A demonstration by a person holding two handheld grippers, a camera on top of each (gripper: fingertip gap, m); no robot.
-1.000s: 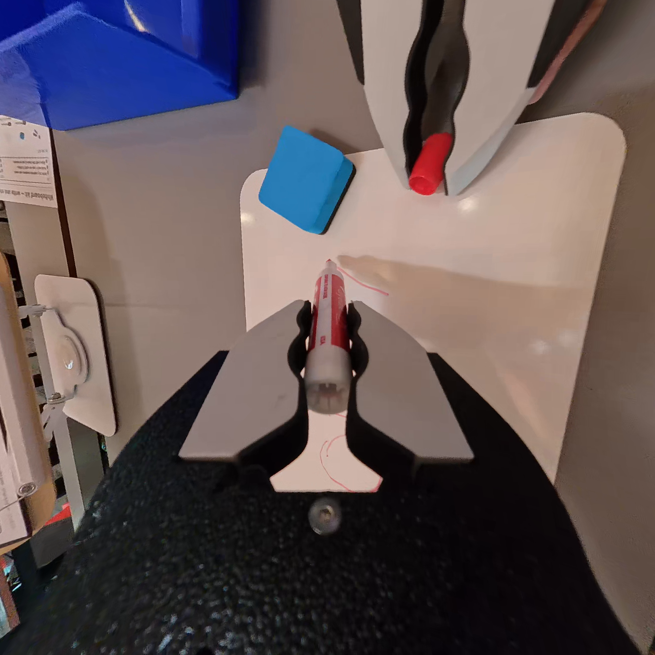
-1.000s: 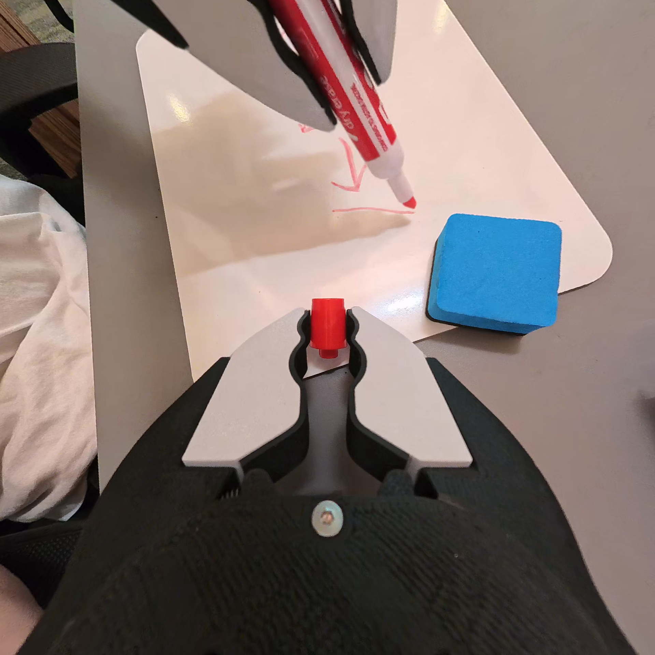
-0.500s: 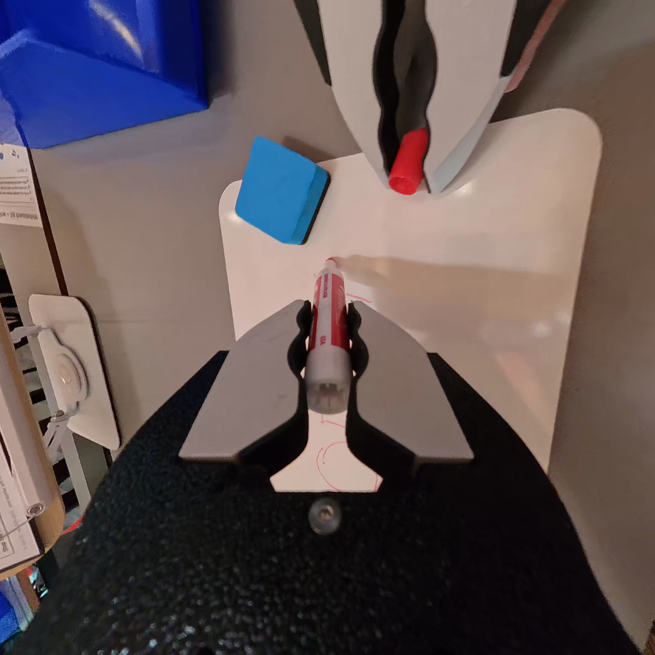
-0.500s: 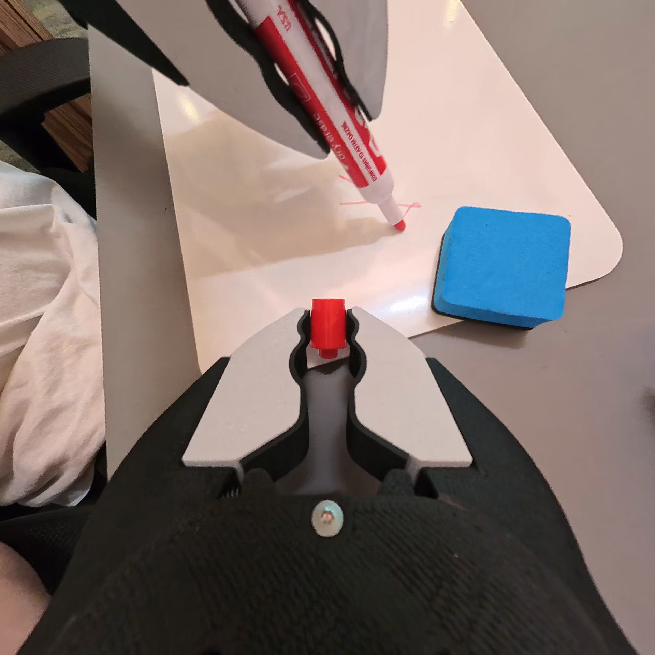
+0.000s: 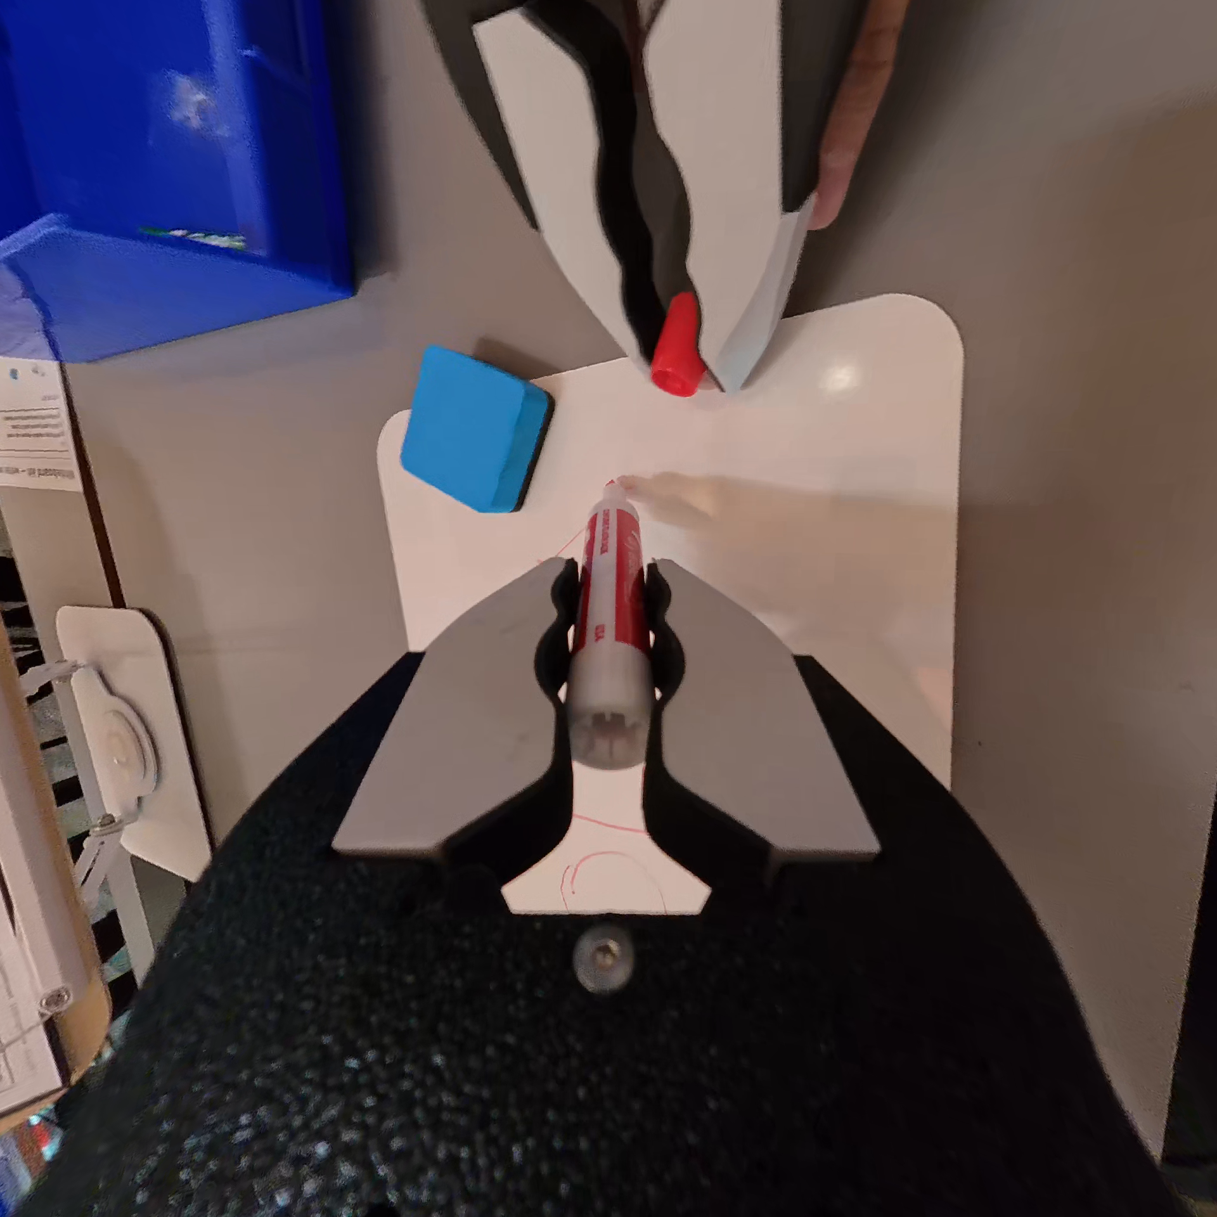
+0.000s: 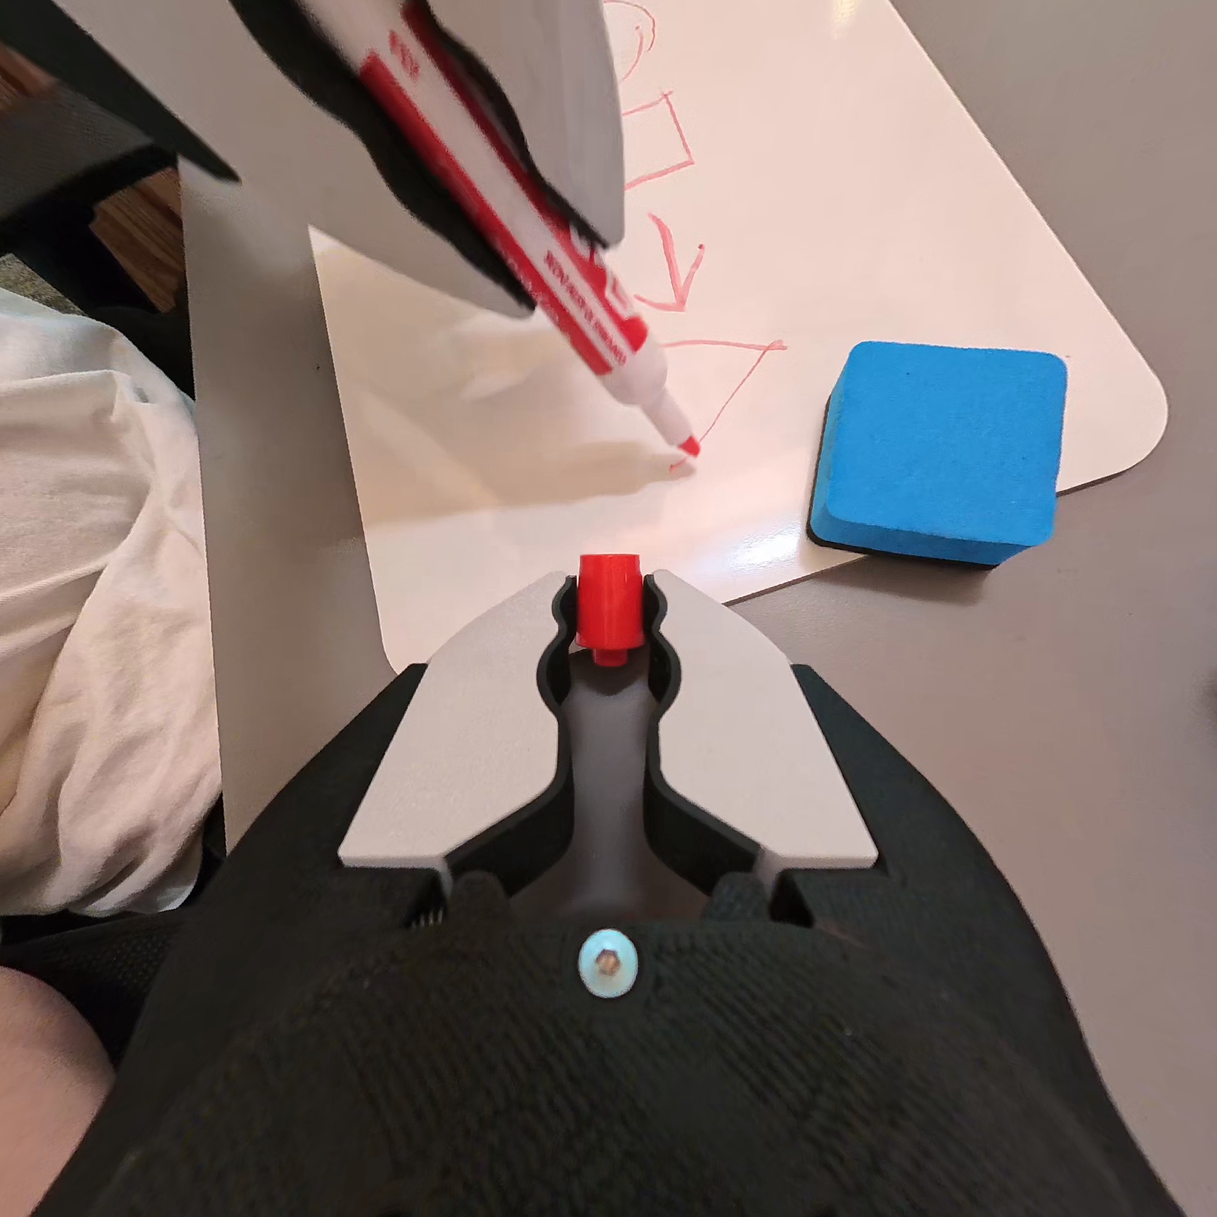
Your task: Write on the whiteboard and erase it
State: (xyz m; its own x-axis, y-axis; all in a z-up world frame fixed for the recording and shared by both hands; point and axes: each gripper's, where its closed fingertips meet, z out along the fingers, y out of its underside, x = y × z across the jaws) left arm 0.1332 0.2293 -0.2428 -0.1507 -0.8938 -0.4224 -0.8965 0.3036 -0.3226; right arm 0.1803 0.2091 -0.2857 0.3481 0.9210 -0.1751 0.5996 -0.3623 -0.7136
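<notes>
A small whiteboard (image 5: 823,527) lies flat on a grey table and also shows in the right wrist view (image 6: 856,217). My left gripper (image 5: 609,573) is shut on a red marker (image 5: 612,593), its tip touching the board (image 6: 688,448). Red drawn lines (image 6: 678,263) show on the board: a square, an arrow and an unfinished shape. My right gripper (image 6: 609,583) is shut on the red marker cap (image 6: 607,609), held over the board's edge; it also shows in the left wrist view (image 5: 678,378). A blue eraser (image 6: 935,448) sits on the board's corner, beside the marker tip (image 5: 474,438).
A blue bin (image 5: 164,171) stands on the table beyond the eraser. A white mount plate (image 5: 125,744) and papers (image 5: 33,421) are off the table's left edge. White cloth (image 6: 85,593) lies beside the table. A person's fingers (image 5: 849,118) hold the right gripper. The blue eraser (image 6: 935,448) lies around 8 centimetres away from my right fingertips. Seen from the left wrist view (image 5: 461,421) as well.
The marker tip has moved across the board toward my right gripper, drawing a slanted red line below the arrow. The right gripper stays put with the cap.
</notes>
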